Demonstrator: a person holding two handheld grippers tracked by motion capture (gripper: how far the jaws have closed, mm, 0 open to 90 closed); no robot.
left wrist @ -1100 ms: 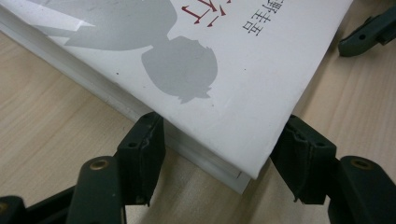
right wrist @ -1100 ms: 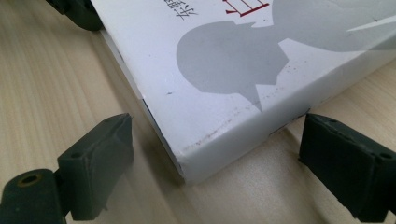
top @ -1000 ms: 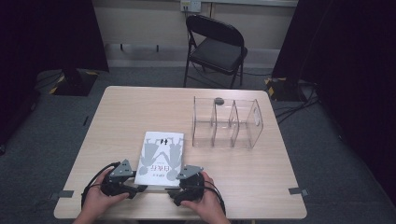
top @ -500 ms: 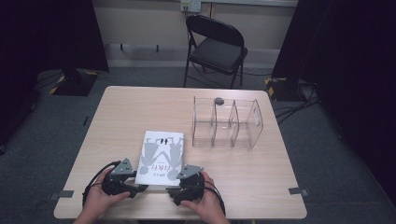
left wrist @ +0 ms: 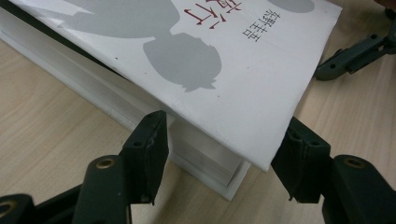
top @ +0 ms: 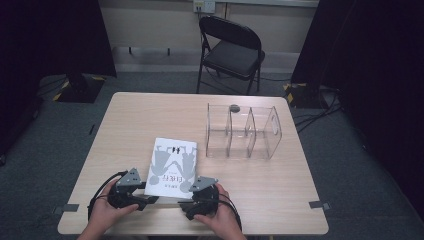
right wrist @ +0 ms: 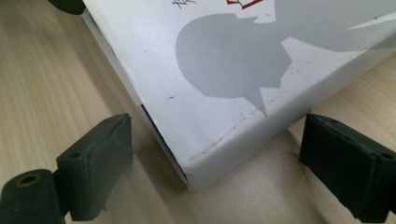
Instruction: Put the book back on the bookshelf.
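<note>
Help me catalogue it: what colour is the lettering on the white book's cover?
Red, with smaller black characters beside it, on the white book; clearest in the left gripper view.

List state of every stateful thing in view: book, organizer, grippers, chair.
book: closed, flat on table, cover up
clear organizer: upright, compartments empty
left gripper: open, jaws straddling a near book corner
right gripper: open, jaws straddling the other near corner
folding chair: unfolded, unoccupied

A book lies on the table near its front edge, a divided rack stands behind and right of it, and a folding chair waits beyond the table.
</note>
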